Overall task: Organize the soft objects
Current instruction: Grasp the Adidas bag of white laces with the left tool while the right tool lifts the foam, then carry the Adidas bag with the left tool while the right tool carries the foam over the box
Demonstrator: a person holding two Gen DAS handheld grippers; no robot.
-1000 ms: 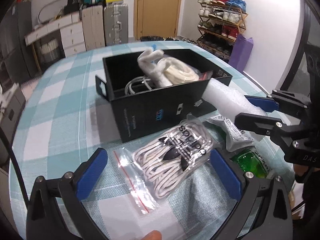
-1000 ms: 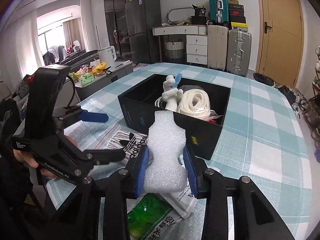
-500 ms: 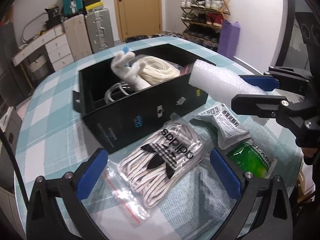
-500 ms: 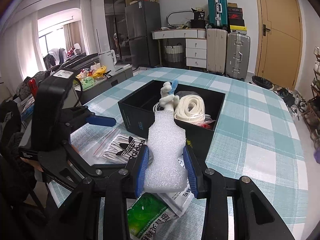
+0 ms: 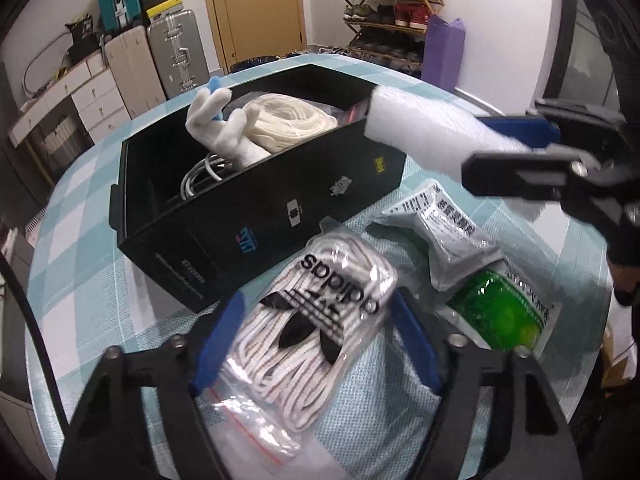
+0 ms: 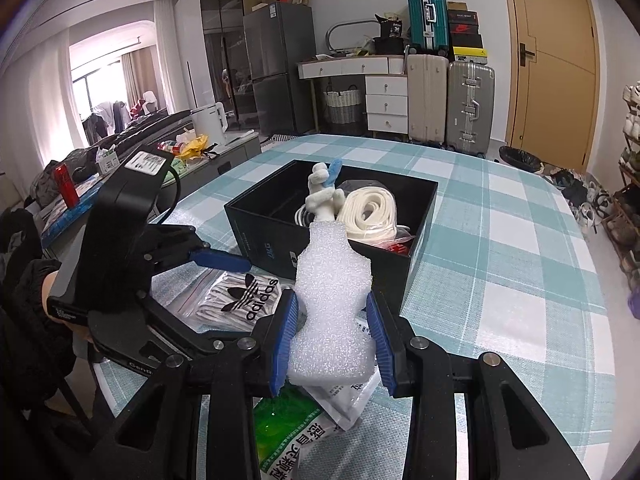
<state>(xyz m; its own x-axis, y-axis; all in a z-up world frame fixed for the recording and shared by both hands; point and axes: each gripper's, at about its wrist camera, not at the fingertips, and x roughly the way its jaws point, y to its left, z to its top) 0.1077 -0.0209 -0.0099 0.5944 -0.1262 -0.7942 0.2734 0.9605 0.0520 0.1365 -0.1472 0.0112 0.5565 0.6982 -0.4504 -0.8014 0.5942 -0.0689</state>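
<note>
White foam block (image 6: 334,312) sits clamped in our right gripper (image 6: 332,336) short of the black box (image 6: 280,240); our left gripper (image 5: 316,344) straddles, unclosed, the shoelace bag (image 5: 316,320); two pouches remain on the table

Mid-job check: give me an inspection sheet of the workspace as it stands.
Surface: table under a teal checked cloth.
Job's things: black box open, holding a white glove and coiled white strap; bagged laces, grey sachet and green packet lie outside it.
Clutter: empty zip bag.
Grippers: right gripper shut on foam piece; left gripper open around the laces.
Cables: white cable coiled in the box.
Surroundings: suitcases, shoe rack.
</note>
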